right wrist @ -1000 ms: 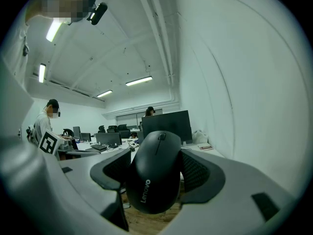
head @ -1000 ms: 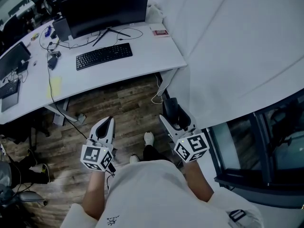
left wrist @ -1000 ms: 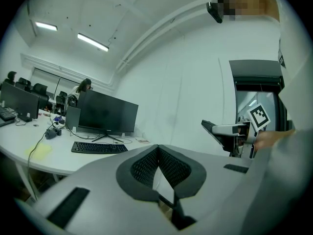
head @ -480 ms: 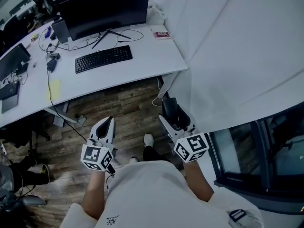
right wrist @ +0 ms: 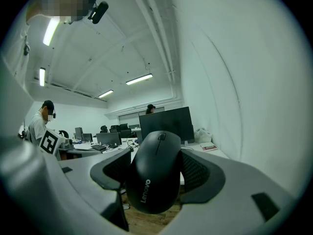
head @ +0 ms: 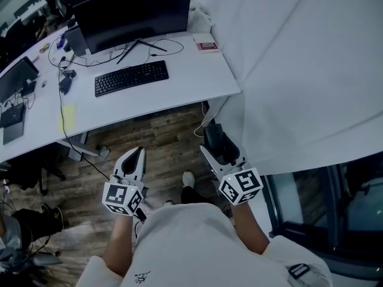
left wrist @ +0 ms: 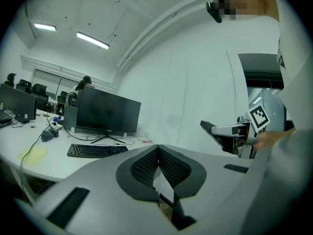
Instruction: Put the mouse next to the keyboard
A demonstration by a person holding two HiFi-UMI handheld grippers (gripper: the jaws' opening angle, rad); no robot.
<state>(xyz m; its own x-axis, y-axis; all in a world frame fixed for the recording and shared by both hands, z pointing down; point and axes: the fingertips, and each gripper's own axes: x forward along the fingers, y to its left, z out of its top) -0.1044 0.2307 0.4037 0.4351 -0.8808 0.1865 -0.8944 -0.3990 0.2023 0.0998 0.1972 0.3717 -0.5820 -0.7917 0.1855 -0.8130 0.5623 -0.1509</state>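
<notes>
Between the pads of the right claw [right wrist: 155, 153], a black mouse [right wrist: 155, 177] is sitting clamped, its Lenovo-marked heel pointing back toward the camera and its wheel end pointing away. To the left of that claw, the left claw [left wrist: 157, 150] is hovering with its jaws pressed together and nothing between them. Both claws are hanging over a wooden floor [head: 161, 133], held out by a person in a white top [head: 197, 244], well short of the white tabletop [head: 185, 79] ahead. On that tabletop, ahead and left of the right claw, a black keyboard [head: 131, 77] is lying in front of a dark monitor [head: 134, 8], well apart from the mouse. A small red-and-white box [head: 206, 44] is resting farther off, near the tabletop's far right corner, roughly straight ahead of the right claw. A yellow sheet [head: 68, 115] is lying farther left, beyond the keyboard. White fabric [head: 299, 70] is hanging to the right of the right claw.
</notes>
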